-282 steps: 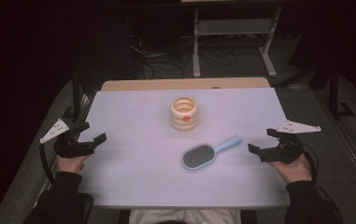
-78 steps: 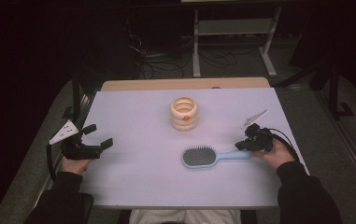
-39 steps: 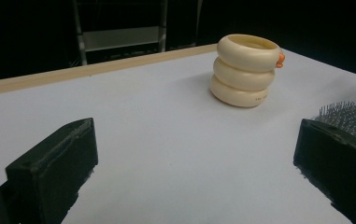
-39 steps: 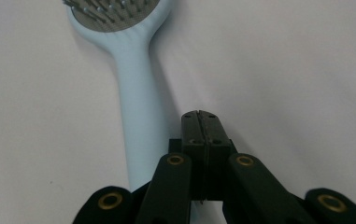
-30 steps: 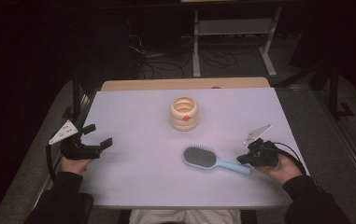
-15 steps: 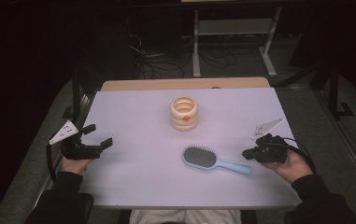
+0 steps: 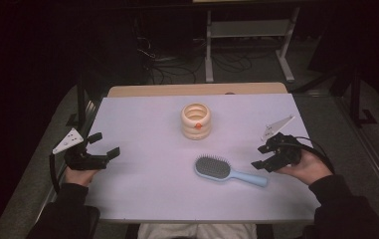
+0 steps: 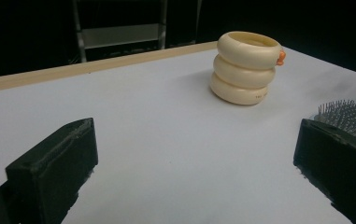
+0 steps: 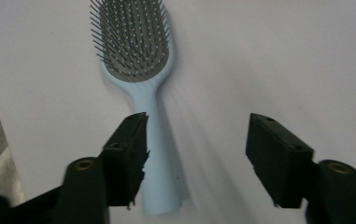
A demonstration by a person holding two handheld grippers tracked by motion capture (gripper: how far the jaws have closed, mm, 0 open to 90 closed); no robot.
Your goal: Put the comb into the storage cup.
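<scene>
A white table (image 7: pixel 142 199) seen from above, with a person seated at its near edge, holding 1 black two-jaw gripper in each hand.

The right gripper (image 7: pixel 257 157) sits above the table near its right side, just beyond the handle end of a light blue hairbrush (image 7: pixel 229 172). Its 2 jaws have just been opening and now stand apart, pressing on nothing. In the right gripper view, the hairbrush (image 9: pixel 138 84) lies flat on the table, grey bristles facing up, the handle running toward the camera beneath the left jaw and partly hidden by it; the gap between the jaws shows bare tabletop.

The left gripper (image 7: pixel 106 150) rests at the table's left edge, well apart from the brush. Its 2 jaws are spread wide with nothing between them, as the left gripper view shows.

The 1 container on the table is a cream holder (image 7: pixel 196 121) shaped like 3 stacked rings, standing upright near the middle of the table, beyond the brush head and not touching it. A small orange piece (image 7: pixel 197 126) sticks out of its side. From above, its open top shows a pale inside; whether anything lies in it cannot be told. In the left gripper view the holder (image 8: pixel 245 70) stands ahead to the right, with the brush bristles (image 8: pixel 348 114) at the right edge.
</scene>
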